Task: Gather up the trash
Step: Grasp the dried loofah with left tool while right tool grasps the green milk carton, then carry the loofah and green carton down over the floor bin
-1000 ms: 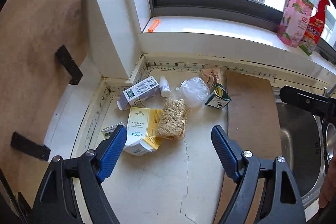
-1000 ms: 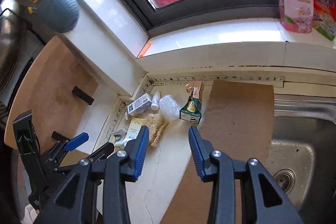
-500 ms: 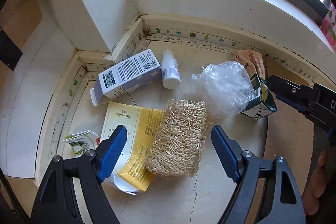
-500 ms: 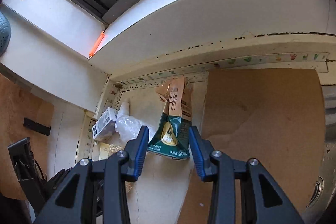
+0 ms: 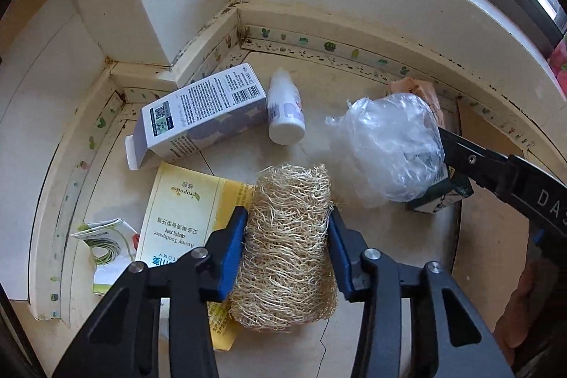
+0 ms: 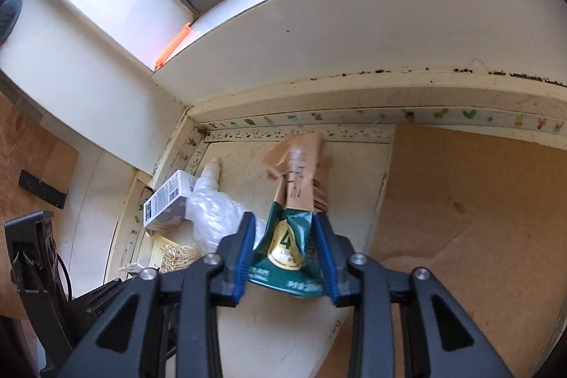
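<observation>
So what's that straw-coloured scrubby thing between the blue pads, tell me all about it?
It is a loofah sponge, a flattened pad of dry, pale tan, tangled fibres with frayed edges. It lies flat on the cream countertop, its left side overlapping a yellow toothpaste box, near a crumpled clear plastic bag. The left gripper has just been closing and its blue pads now press on both sides of it.
</observation>
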A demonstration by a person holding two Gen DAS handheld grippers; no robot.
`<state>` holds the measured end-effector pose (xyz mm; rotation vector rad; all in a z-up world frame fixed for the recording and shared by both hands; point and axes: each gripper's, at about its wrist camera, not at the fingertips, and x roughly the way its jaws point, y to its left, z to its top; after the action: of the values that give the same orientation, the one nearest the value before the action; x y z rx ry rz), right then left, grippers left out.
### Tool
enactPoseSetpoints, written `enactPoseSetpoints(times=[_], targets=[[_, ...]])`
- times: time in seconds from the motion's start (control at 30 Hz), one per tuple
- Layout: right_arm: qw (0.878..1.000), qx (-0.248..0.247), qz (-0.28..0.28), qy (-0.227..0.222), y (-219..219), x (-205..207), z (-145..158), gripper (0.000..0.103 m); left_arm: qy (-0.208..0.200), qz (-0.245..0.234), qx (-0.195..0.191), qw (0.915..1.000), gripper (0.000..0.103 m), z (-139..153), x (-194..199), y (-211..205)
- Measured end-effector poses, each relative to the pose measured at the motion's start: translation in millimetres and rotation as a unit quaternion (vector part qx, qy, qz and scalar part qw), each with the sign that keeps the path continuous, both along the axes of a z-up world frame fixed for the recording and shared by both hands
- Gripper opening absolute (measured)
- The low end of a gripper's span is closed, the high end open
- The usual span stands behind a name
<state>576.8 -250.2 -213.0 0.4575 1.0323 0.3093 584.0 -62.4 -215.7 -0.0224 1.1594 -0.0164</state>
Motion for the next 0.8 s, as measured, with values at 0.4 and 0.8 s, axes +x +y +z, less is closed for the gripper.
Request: enactPoseSetpoints(times=[0.4,0.8], targets=[[0.998,0.056,-0.007,-0.019,-13,-33,32,0.023,-0.054,0.005,-0.005,0.9985,0.036,62,-45,7],[0.992,0.110,-0.012,-0.058,-19,-156,97,0.023,-0.097,-0.044,-0.042,0.9934,0.036,128,-156,12]])
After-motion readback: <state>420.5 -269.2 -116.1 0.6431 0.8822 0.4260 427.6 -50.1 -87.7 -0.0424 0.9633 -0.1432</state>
